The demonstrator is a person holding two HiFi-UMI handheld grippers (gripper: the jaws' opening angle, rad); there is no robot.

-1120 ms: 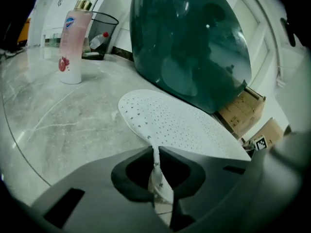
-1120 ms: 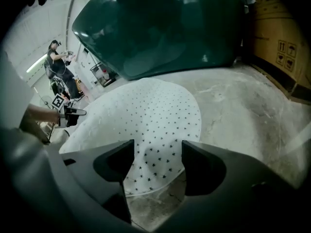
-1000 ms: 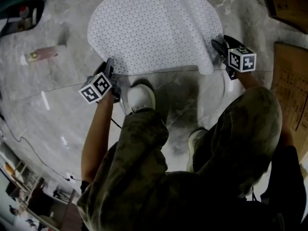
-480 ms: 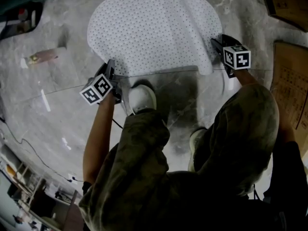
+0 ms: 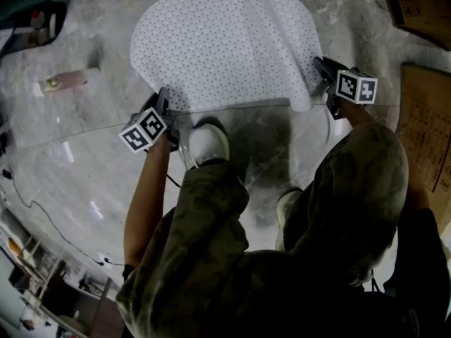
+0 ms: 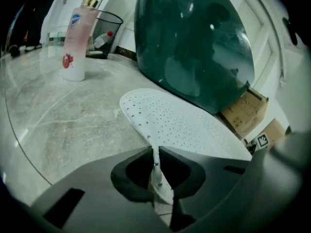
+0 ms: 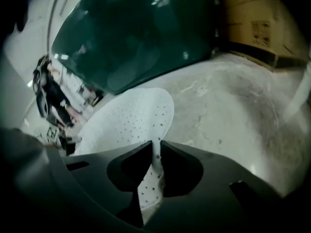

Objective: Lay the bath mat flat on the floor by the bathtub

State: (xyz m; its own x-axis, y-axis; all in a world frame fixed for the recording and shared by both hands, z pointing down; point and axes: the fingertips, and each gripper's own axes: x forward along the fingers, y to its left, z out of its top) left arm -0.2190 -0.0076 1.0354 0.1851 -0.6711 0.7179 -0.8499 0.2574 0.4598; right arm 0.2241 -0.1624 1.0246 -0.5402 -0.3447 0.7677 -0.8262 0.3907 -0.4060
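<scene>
Floor (image 5: 84, 153) of grey veined stone bears bath mat (image 5: 225, 41) beside green bathtub (image 6: 194, 42).

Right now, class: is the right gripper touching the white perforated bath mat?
Touching. In the right gripper view the jaws of the right gripper, which have just been closing, pinch the edge of the white perforated bath mat.

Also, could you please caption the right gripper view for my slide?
Right gripper, jaws just closed on the white bath mat, green bathtub beyond.
</scene>
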